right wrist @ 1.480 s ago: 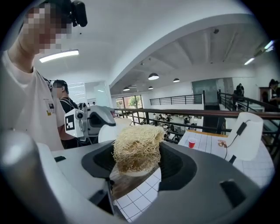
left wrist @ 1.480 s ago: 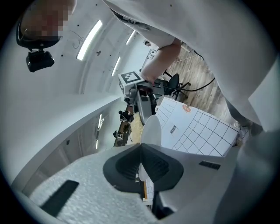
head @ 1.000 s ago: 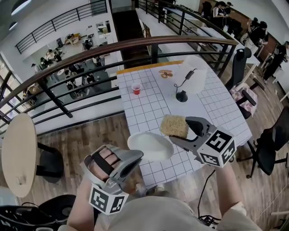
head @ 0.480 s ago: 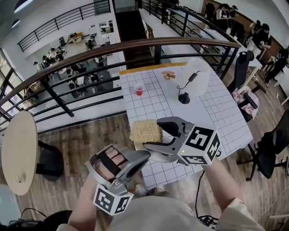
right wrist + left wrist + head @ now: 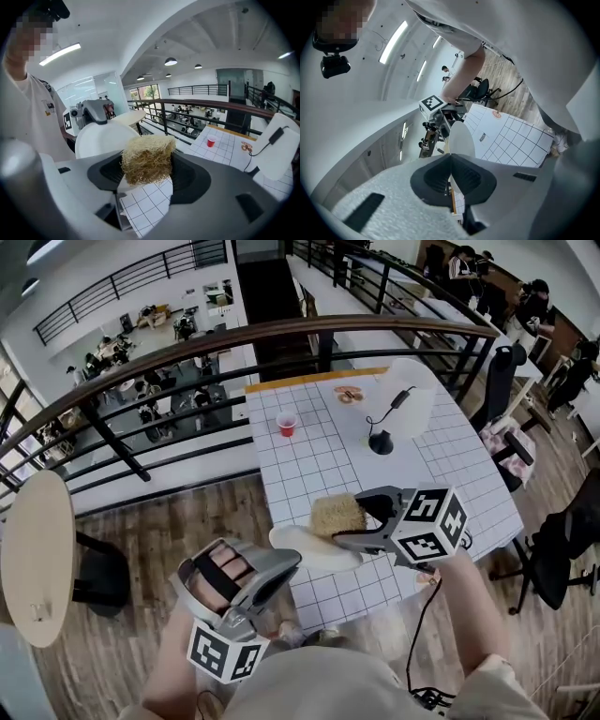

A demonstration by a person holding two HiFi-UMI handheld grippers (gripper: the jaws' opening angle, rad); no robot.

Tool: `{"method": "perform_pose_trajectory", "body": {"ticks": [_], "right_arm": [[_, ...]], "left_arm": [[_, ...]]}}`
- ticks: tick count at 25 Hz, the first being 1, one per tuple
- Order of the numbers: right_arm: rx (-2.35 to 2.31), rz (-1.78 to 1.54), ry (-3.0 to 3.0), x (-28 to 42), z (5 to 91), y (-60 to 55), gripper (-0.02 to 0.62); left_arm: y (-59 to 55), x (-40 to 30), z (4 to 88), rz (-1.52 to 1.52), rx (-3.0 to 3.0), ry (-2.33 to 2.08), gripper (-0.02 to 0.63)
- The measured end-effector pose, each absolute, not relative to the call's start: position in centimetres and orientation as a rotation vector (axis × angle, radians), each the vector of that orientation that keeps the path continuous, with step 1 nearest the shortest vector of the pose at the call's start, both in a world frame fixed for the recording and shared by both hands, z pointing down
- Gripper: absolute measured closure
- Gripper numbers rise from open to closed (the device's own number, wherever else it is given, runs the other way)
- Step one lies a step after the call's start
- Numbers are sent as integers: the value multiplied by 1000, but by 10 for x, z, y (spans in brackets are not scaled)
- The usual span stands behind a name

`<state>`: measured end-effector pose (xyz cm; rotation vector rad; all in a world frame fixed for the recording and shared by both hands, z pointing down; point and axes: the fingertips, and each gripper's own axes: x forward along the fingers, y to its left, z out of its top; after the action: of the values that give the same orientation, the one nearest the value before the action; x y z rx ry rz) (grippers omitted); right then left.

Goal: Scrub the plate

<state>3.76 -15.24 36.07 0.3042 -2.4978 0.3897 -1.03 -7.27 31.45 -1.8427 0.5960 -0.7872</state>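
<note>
In the head view a white plate [image 5: 305,547] is held out over the near edge of the table. My left gripper [image 5: 289,565] is shut on its near rim. The left gripper view shows the plate [image 5: 461,139] nearly edge-on, rising from between the shut left gripper [image 5: 451,161]. A tan fibrous loofah scrubber [image 5: 337,515] rests against the plate's right part, and my right gripper [image 5: 354,519] is shut on it. In the right gripper view the scrubber [image 5: 147,158] fills the right gripper [image 5: 148,165], with the plate [image 5: 101,139] just behind it and the left gripper [image 5: 93,112] beyond.
The table has a white grid cloth [image 5: 450,465]. On it stand a red cup [image 5: 286,425], a black desk lamp [image 5: 380,441] and a small dish of snacks [image 5: 348,395]. A curved railing [image 5: 234,338] runs behind. There is a round table [image 5: 33,559] on the left and chairs [image 5: 553,549] on the right.
The right gripper swept the scrubber left across the plate, then back to the right. The left gripper kept its hold on the plate, shifting only slightly.
</note>
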Motion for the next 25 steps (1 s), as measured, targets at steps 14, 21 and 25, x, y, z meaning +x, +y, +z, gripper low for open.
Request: {"method": "perform_pose_trajectory", "body": {"ticks": [14, 21, 25], "right_arm": [[733, 111, -2406, 99, 366, -170, 322], [894, 35, -2514, 93, 341, -161, 322], [921, 54, -2543, 92, 345, -159, 322]], "left_arm": [[-105, -40, 311, -771, -2044, 819, 591], [-120, -55, 311, -741, -2201, 973, 591], [-130, -58, 326, -722, -2361, 1040, 591]]}}
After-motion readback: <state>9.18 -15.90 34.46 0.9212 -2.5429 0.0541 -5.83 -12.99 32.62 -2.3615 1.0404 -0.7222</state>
